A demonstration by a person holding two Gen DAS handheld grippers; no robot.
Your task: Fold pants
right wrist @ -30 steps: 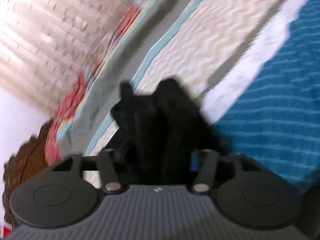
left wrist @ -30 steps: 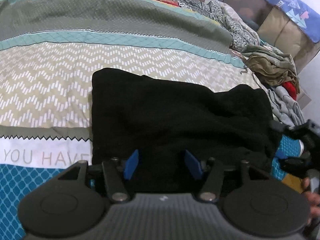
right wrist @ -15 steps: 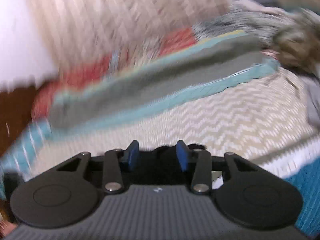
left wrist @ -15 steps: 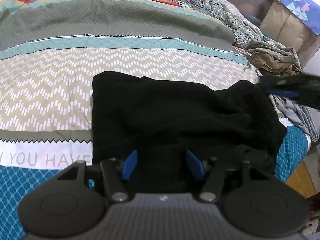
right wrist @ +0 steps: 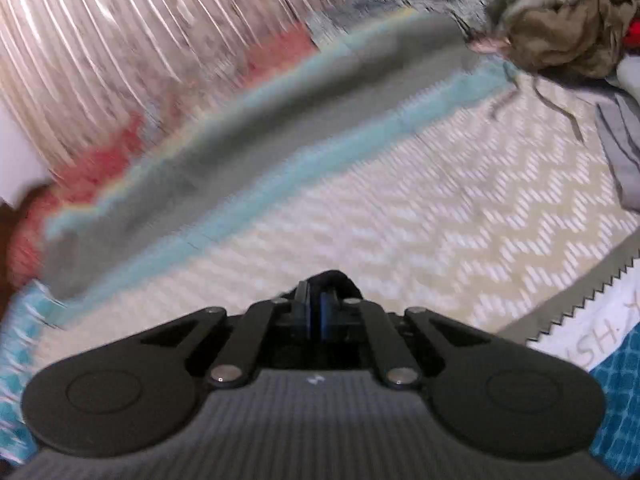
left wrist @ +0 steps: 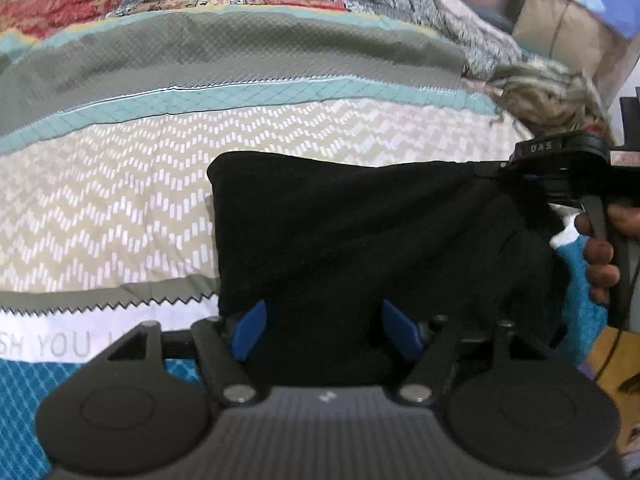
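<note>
The black pants (left wrist: 360, 240) lie folded on the patterned bedspread (left wrist: 120, 200) in the left wrist view. My left gripper (left wrist: 326, 330) is open, its blue fingers (left wrist: 250, 330) straddling the near edge of the pants. My right gripper (right wrist: 316, 314) is shut on a pinch of black pants fabric (right wrist: 332, 280). It shows in the left wrist view (left wrist: 516, 176) at the pants' far right corner, holding that corner up.
A heap of olive and grey clothes (right wrist: 560, 20) lies at the bed's far right; it also shows in the left wrist view (left wrist: 548, 92). A curtain (right wrist: 120, 40) hangs behind the bed. The bed's right edge and wooden floor (left wrist: 612, 360) lie beside the pants.
My right gripper swung to the pants' far right corner and shut on the fabric, lifting it. My left gripper stayed open at the near edge.
</note>
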